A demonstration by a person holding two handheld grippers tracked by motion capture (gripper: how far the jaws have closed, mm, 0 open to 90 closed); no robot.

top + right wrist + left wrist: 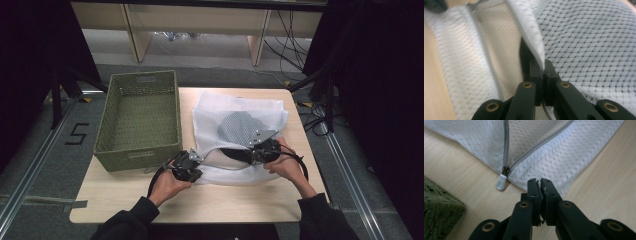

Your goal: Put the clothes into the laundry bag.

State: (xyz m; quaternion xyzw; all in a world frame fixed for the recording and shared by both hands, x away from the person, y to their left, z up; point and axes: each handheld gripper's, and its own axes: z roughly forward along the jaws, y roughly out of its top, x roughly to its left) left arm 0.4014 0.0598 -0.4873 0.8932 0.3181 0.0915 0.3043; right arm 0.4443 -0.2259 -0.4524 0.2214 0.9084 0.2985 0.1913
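- Nearest the high camera, two sleeves and two hands come in from the bottom, one gripper in each
- Left gripper (186, 167) sits at the bag's near-left corner; in its own view the jaws stand all but together with nothing pinched, their tips just short of the mesh edge, beside the zip pull (501, 182)
- Right gripper (264, 149) is clamped on the upper rim of the bag's mouth; its own view shows the white hem nipped between the closed jaws, likely to hold the mouth open
- Bag (240, 107), white mesh, lies on the table (200, 202), right of the basket, its mouth facing the person
- Zip (506, 147) is parted, the slider at the corner end, so the opening gapes
- Dark cloth (239, 126) shows through the mesh, inside the bag
- Basket (137, 155), green woven, stands at the table's left edge, just beside the bag; I judge it waits there for the bag or what is in it
- Count: two grippers, one bag, one basket, one zip pull, one dark cloth
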